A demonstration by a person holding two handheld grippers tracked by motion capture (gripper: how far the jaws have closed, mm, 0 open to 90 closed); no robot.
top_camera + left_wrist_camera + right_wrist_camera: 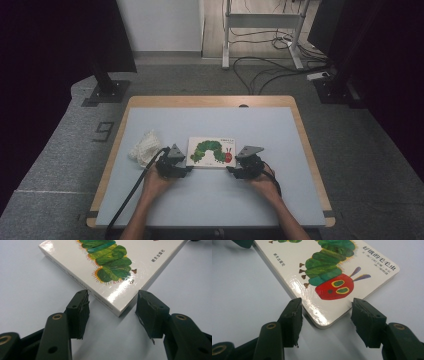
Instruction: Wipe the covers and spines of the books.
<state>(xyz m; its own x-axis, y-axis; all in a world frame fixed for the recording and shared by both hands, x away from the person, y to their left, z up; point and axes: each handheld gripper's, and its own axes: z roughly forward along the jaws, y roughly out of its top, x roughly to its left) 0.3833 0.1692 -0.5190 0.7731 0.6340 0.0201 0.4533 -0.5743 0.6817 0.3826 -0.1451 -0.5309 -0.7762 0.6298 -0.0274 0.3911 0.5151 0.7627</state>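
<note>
A white board book (212, 152) with a green caterpillar and red head on its cover lies flat near the table's middle. My left gripper (172, 164) sits at its near left corner, jaws open, and that corner of the book (110, 272) pokes between the two pads without touching them. My right gripper (248, 164) sits at the near right corner, also open, with the rounded corner of the book (329, 280) between its pads (293, 320). A hand holds each gripper.
A crumpled white cloth (144, 146) lies left of the left gripper. The pale blue mat (210, 200) covers a wooden table (305, 135). Black stands and cables are on the floor beyond the far edge.
</note>
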